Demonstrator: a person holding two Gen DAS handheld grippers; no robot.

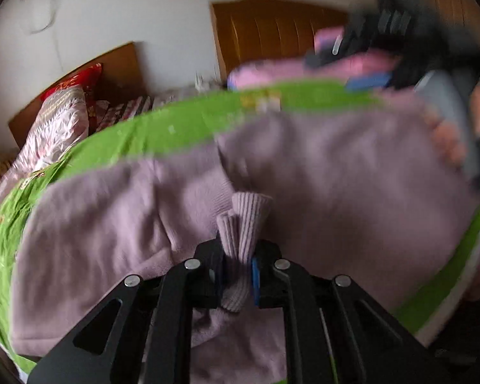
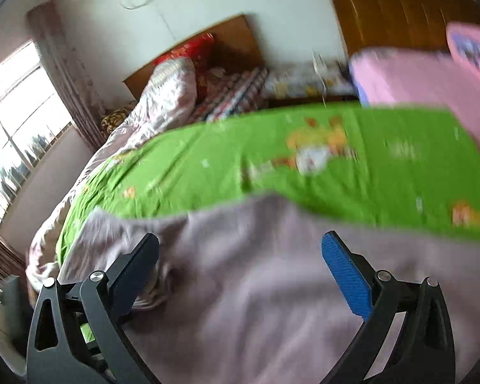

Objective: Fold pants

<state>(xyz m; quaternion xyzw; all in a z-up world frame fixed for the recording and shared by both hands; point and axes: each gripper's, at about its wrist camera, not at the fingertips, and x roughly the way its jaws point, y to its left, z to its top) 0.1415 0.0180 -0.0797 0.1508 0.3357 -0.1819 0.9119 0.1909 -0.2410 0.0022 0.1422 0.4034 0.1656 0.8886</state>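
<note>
Lilac knit pants [image 1: 304,166] lie spread over a green printed bed sheet [image 1: 163,131]. My left gripper [image 1: 238,275] is shut on a bunched ribbed cuff [image 1: 246,220] of the pants, which sticks up between its black fingers. In the right wrist view the pants [image 2: 256,288] fill the lower half, lying on the green sheet [image 2: 304,160]. My right gripper [image 2: 240,275] hovers over them, jaws wide open, nothing between the blue pad [image 2: 345,275] and the black finger [image 2: 134,275]. In the left wrist view, a hand holding the right gripper [image 1: 380,80] blurs at the upper right.
A pink folded quilt [image 2: 425,76] sits at the far right of the bed. A patterned duvet and red pillow [image 2: 188,51] lie on a second bed by the window [image 2: 16,121]. Wooden headboards [image 1: 278,28] stand against the white wall.
</note>
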